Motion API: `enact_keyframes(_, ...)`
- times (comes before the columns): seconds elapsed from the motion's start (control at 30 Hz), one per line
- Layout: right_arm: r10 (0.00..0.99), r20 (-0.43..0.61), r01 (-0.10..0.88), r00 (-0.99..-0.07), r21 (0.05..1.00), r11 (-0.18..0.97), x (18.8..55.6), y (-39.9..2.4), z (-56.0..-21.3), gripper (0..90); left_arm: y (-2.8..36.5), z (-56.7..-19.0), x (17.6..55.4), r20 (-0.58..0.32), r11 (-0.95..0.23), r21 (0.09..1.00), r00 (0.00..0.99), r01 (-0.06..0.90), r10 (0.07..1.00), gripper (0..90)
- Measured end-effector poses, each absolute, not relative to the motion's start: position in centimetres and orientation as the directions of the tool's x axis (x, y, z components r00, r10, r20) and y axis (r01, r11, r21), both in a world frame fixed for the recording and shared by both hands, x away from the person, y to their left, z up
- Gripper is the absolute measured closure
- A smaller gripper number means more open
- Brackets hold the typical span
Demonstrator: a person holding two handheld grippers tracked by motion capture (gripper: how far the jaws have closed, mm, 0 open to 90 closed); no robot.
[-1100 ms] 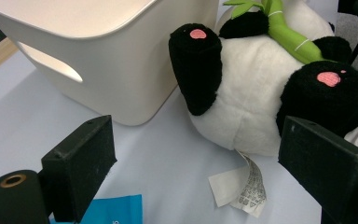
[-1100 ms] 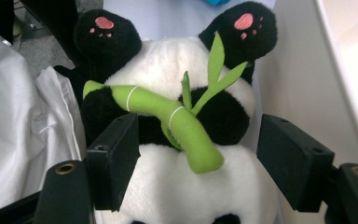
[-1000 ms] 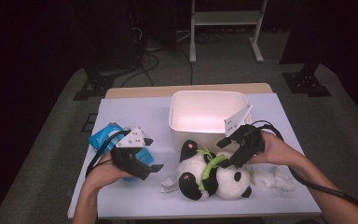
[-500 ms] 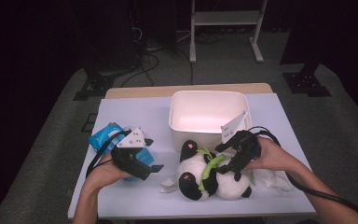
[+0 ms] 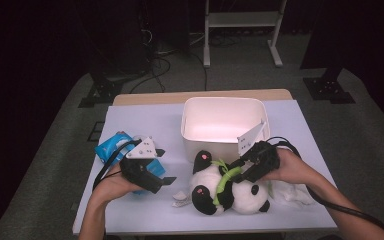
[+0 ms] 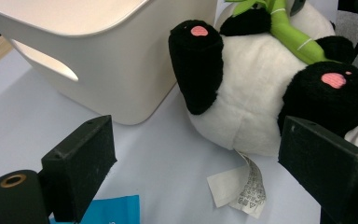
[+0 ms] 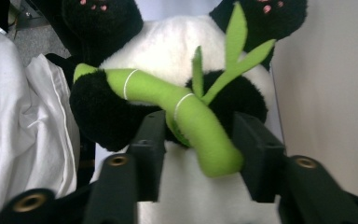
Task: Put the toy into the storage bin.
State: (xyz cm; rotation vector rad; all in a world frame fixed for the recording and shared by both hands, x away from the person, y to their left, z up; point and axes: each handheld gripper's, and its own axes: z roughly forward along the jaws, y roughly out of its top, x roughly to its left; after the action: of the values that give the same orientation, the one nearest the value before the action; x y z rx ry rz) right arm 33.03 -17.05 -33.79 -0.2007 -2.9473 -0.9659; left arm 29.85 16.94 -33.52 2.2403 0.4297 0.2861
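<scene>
A black-and-white plush panda (image 5: pixel 230 192) lies on its back in front of the white bin (image 5: pixel 220 100), hugging a green bamboo stalk (image 7: pixel 191 121). My right gripper (image 5: pixel 237 170) reaches in from the right. Its jaws have just been closing and now press on the stalk and the black paw behind it (image 7: pixel 198 144). My left gripper (image 5: pixel 162 166) hovers open to the panda's left, above a blue packet (image 5: pixel 110 147). In the left gripper view the jaws (image 6: pixel 196 168) stand wide, pointing at the panda's (image 6: pixel 256 93) underside and its sewn-in label (image 6: pixel 242 186).
The bin (image 6: pixel 121 60) stands just behind the panda, and its wall (image 7: pixel 326 93) is close beside my right gripper. A crumpled white cloth (image 5: pixel 290 192) lies under the right hand. The table ends near the person, with dark floor around it.
The right gripper's jaws have narrowed from wide open onto the bamboo stalk and paw, with the hand shifting slightly toward the panda. The left gripper has stayed put.
</scene>
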Motion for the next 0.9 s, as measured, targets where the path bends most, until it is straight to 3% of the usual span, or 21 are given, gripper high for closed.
enact_keyframes(0.33,0.09,0.075,0.117,-0.993,0.605,0.788,32.6,-17.3,-33.5,71.5,17.0,-33.6,29.9,0.058,-0.603,0.767,0.913,0.218,0.404,9.6)
enact_keyframes(0.9,0.072,0.024,0.071,-0.997,0.614,0.786,32.2,-17.1,-32.6,75.3,17.0,-33.7,29.8,0.053,-0.599,0.769,0.911,0.224,0.408,9.7)
